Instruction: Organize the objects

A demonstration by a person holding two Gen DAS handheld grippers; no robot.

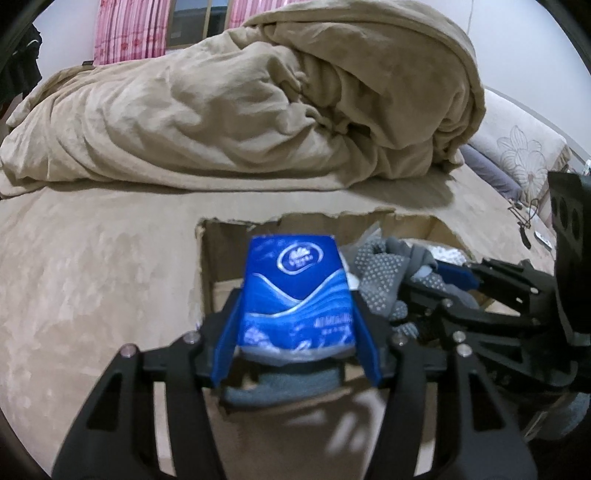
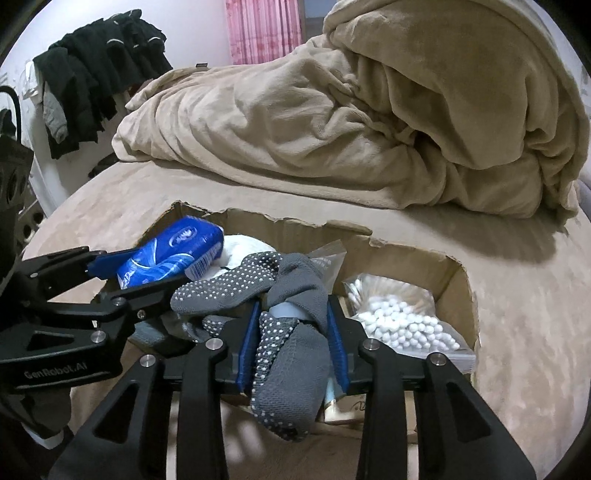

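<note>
Beige plush bedding [image 1: 92, 277] covers the bed on which everything sits, and a torn-edged cardboard box [image 2: 458, 295] rests on it close to both cameras.

Nearest in the left wrist view, the left gripper [image 1: 297, 332] has its blue pads against both sides of a blue tissue pack [image 1: 295, 295], which stands between them at about 6 o'clock, held over the left part of the box. In the right wrist view the same pack [image 2: 173, 254] shows at 9 o'clock, above the box's left end.

Nearest in the right wrist view, the right gripper [image 2: 291, 339] has a grey dotted sock [image 2: 288, 369] between its blue pads at 6 o'clock; the sock hangs down in front and bunches up past the fingertips. Whether the pads still squeeze it I cannot tell, as the cloth hides the contact. The sock lies over the middle of the box, touching the left gripper's lower finger.

At 4 o'clock inside the box lies a clear bag of cotton swabs [image 2: 402, 321].

Farther back, at 12 o'clock, a rumpled beige blanket [image 2: 332, 110] is piled on the bed. Beyond it hang pink curtains [image 2: 262, 29], and at 10 o'clock dark clothes [image 2: 96, 66] hang against the wall.
</note>
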